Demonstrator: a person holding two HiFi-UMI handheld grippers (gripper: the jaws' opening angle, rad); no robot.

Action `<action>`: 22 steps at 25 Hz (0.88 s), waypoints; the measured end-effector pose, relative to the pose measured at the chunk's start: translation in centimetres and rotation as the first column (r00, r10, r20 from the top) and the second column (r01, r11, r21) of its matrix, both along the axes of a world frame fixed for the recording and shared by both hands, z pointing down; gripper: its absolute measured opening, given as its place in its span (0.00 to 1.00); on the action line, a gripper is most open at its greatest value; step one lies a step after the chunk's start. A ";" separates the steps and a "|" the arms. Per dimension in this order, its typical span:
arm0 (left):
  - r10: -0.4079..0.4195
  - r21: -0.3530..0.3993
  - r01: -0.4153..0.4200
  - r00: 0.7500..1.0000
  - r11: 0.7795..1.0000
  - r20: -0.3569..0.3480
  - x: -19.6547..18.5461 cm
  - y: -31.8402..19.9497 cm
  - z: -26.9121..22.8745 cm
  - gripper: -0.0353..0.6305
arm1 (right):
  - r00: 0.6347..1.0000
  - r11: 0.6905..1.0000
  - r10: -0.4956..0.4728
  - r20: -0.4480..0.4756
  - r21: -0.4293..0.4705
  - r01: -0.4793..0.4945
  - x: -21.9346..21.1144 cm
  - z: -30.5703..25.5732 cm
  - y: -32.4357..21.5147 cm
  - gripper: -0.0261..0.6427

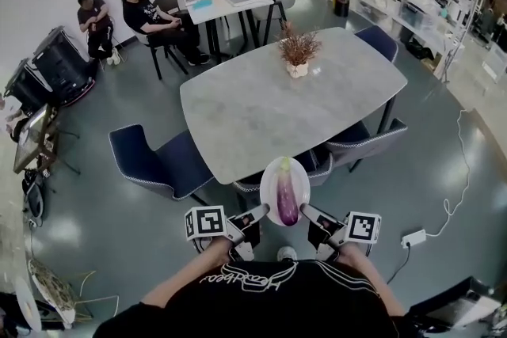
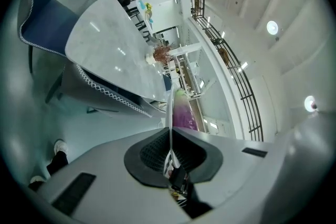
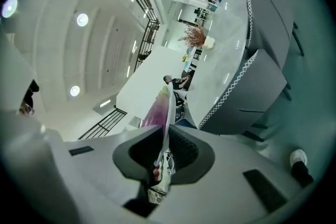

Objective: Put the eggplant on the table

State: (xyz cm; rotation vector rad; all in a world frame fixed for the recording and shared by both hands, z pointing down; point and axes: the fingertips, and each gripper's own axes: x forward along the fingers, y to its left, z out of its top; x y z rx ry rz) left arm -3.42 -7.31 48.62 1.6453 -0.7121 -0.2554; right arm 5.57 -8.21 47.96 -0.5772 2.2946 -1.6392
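The eggplant [image 1: 287, 200] lies lengthwise on a white plate [image 1: 272, 180], its green stem end pointing toward the table [image 1: 261, 103] and its purple body toward the person. The plate is carried in the air between the two grippers. The left gripper [image 1: 257, 214] is clamped on the plate's left rim, and the right gripper [image 1: 310, 214] is clamped on its right rim.

In the left gripper view the jaws of the left gripper [image 2: 169, 140] are closed on the thin edge of the plate [image 2: 170, 107], with the eggplant [image 2: 183, 113] just past them. The right gripper view shows the same: the right gripper [image 3: 164, 140] pinches the plate [image 3: 168, 110], and the eggplant [image 3: 155, 112] lies against it.

In the head view the plate's far rim meets the near edge of the table. The rest of it hangs over a blue chair [image 1: 323, 165] pushed in at that edge, so the eggplant is not yet on the table.

The table is grey stone with rounded corners. A potted dry plant [image 1: 298, 51] stands toward its far edge. Another blue chair [image 1: 154, 162] stands off its near left corner. A white power strip [image 1: 413, 237] lies on the floor to the right.
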 end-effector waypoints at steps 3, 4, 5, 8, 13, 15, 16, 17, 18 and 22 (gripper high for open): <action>-0.025 -0.012 0.025 1.000 1.000 0.003 0.4 -3.1 0.0 0.08 | 1.000 1.000 -0.021 0.004 -0.004 0.021 0.3 -0.2 -3.3 0.10; -0.032 -0.013 0.032 0.999 0.999 0.004 0.6 -4.0 0.0 0.08 | 1.000 1.000 -0.028 0.005 -0.004 0.028 0.4 -0.2 -4.3 0.10; -0.038 -0.012 0.039 0.999 0.999 0.005 0.7 -5.0 0.0 0.08 | 0.999 0.999 -0.034 0.006 -0.003 0.034 0.6 -0.2 -5.3 0.10; -0.052 -0.001 0.052 0.999 0.999 0.009 1.6 -7.5 0.0 0.08 | 0.999 0.999 -0.049 0.003 0.005 0.049 1.4 -0.1 -7.9 0.10; -0.071 0.026 0.071 0.997 0.997 0.006 2.5 -10.4 -0.8 0.08 | 0.998 0.997 -0.068 -0.008 0.030 0.068 2.4 -0.6 -11.3 0.10; -0.078 0.034 0.078 0.997 0.996 0.005 2.5 -11.2 -1.0 0.08 | 0.996 0.995 -0.083 -0.019 0.048 0.084 2.3 -0.9 -12.2 0.10; -0.079 0.038 0.079 0.997 0.996 0.004 2.6 -11.5 -1.1 0.08 | 0.996 0.994 -0.087 -0.023 0.059 0.089 2.4 -1.2 -12.5 0.10; -0.079 0.042 0.079 0.997 0.996 0.001 2.6 -11.7 -1.2 0.08 | 0.996 0.994 -0.090 -0.025 0.067 0.091 2.4 -1.5 -12.8 0.10; -0.079 0.045 0.079 0.997 0.996 -0.002 2.7 -12.0 -1.3 0.08 | 0.996 0.993 -0.089 -0.027 0.072 0.091 2.5 -1.6 -12.9 0.10; -0.077 0.063 0.077 0.997 0.995 -0.004 3.0 -12.9 -1.9 0.08 | 0.996 0.993 -0.080 -0.039 0.080 0.083 2.9 -2.0 -13.8 0.10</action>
